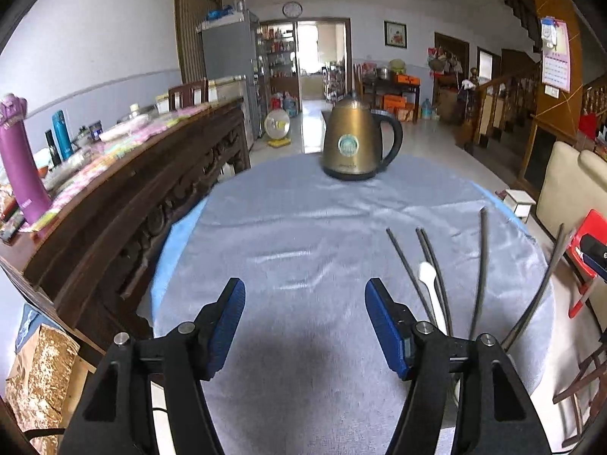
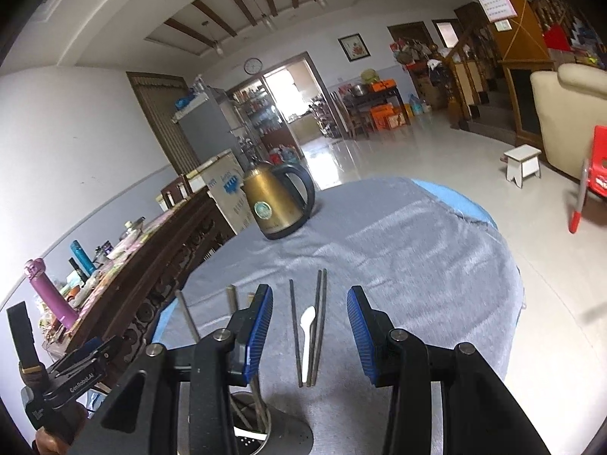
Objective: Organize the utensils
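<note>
Several dark metal chopsticks (image 2: 316, 326) and a small white spoon (image 2: 306, 326) lie on the grey cloth (image 2: 417, 265), just ahead of my right gripper (image 2: 310, 301), which is open and empty above them. A metal utensil holder (image 2: 252, 422) stands below its left finger, with chopsticks (image 2: 187, 316) standing in it. In the left wrist view the chopsticks (image 1: 432, 269) and spoon (image 1: 430, 288) lie right of my left gripper (image 1: 305, 294), which is open and empty. Two more chopsticks (image 1: 481, 265) rise behind its right finger.
A gold electric kettle (image 1: 353, 140) stands at the table's far side. A dark wooden sideboard (image 1: 132, 189) with bottles runs along the left. A red chair (image 2: 595, 174) and a white stool (image 2: 523, 163) stand to the right on the floor.
</note>
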Available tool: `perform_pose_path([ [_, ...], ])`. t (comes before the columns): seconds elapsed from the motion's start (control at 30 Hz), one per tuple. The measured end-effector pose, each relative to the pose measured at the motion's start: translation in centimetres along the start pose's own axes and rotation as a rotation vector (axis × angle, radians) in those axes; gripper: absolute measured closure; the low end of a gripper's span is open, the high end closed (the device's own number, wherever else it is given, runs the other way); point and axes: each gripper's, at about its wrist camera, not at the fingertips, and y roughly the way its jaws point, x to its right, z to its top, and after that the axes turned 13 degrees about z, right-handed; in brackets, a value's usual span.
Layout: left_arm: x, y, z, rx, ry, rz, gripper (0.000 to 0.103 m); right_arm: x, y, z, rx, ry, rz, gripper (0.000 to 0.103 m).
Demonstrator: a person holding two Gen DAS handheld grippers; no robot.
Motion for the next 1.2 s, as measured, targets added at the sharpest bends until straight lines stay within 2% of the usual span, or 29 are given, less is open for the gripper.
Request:
perform_pose_path([
  [0.3, 1.3, 4.9, -0.5, -0.105, 0.018, -0.006, 0.036, 2.8, 4.7, -0.3, -0.087, 0.079, -0.022, 0.059],
  [0.77, 3.1, 9.7, -0.9, -0.195, 0.049, -0.006, 0.036, 6.0, 10.0, -0.8, -0.190, 0.135, -0.034, 0.059],
  [0.93, 3.5, 11.4, -1.0, -0.233, 0.058, -0.021, 0.036, 7.9, 13.8, -0.5, -0.296, 0.169, 0.010, 0.059],
  [1.2, 5.0, 14.3, 0.0, -0.272, 0.074, -0.061, 0.036, 9.9, 21.2, 0.8, -0.399, 0.204, 0.095, 0.059],
])
